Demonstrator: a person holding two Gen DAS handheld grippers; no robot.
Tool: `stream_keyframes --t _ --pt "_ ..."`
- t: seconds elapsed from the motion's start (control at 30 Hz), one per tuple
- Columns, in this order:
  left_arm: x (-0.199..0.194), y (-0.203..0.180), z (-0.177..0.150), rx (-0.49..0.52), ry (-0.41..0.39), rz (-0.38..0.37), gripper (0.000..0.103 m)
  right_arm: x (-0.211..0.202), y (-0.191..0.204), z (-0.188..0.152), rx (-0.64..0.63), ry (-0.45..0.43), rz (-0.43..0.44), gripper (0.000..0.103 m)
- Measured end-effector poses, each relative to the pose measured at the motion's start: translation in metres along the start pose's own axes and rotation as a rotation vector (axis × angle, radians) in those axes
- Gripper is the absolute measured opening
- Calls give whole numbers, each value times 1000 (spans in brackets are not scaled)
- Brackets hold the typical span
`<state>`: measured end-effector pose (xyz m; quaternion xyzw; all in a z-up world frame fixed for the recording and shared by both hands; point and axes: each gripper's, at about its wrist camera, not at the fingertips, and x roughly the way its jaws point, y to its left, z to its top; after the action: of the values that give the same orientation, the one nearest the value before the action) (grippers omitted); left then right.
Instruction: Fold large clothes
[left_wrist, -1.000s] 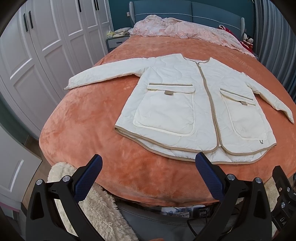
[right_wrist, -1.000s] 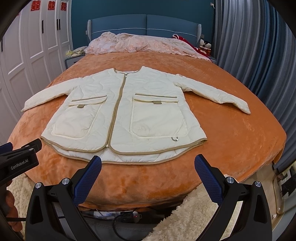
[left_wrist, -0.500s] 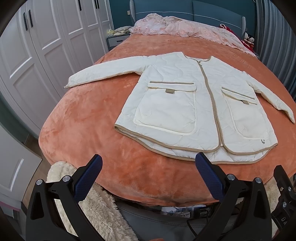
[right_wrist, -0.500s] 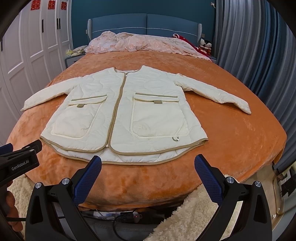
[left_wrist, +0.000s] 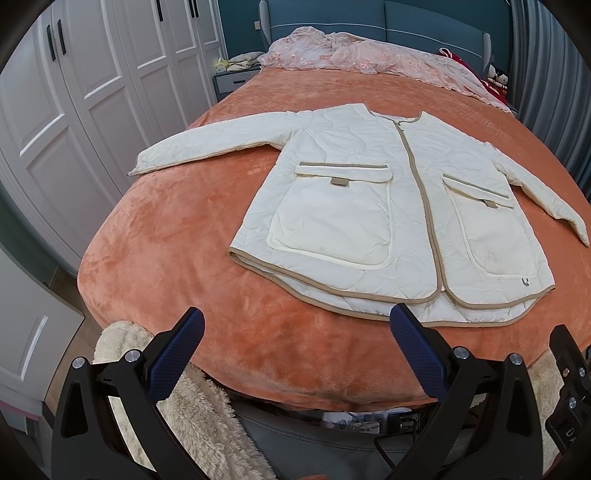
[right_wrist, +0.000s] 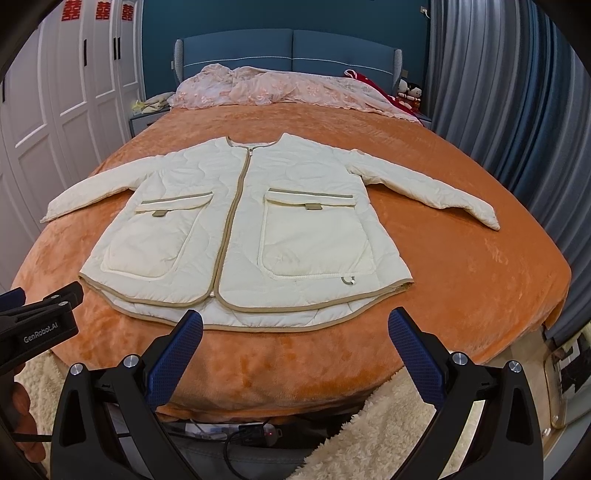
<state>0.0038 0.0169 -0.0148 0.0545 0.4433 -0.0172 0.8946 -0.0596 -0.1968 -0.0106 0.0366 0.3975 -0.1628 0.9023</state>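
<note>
while the cream quilted jacket (right_wrist: 243, 225) lies flat and face up on the orange blanket (right_wrist: 461, 280), zipped down the middle with tan trim along its hem, we hold both tools short of it at the foot of the bed. its collar points toward 12 o'clock, its hem toward 6, and both sleeves are spread out, one toward 9 o'clock (right_wrist: 85, 192) and one toward 3 (right_wrist: 436, 195). two big flap pockets sit either side of the zip.

our right gripper (right_wrist: 295, 332) hangs just below the hem at 6 o'clock, its blue-padded fingers (right_wrist: 177, 354) wide apart and holding nothing. our left gripper (left_wrist: 295, 332) is likewise spread wide and empty, with the hem's nearer corner off toward 1 o'clock in its own view; from the right wrist we see its black body at 8 o'clock.

beyond the jacket, at 12 o'clock, a pink lacy cover (right_wrist: 280, 88) is heaped against the blue headboard (right_wrist: 288, 48). white wardrobe doors (left_wrist: 85, 92) stand at 9 to 10 o'clock, grey curtains (right_wrist: 498, 92) at 2 o'clock, and a fluffy cream rug (left_wrist: 207, 413) lies on the floor under our fingers.
</note>
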Motion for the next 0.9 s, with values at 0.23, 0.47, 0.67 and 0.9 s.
stream_keyframes --t 0.23,0.47,0.67,0.9 --pt "4 -1 1 -1 9 7 98 4 -4 5 6 3 4 98" --pt "12 -3 11 6 10 12 98 18 -12 12 15 10 4 98" --pt "28 -7 27 16 18 4 98 42 -34 30 38 0 5 98" --pt "58 -2 78 -53 -18 -12 98 88 -124 79 220 -66 -23 98"
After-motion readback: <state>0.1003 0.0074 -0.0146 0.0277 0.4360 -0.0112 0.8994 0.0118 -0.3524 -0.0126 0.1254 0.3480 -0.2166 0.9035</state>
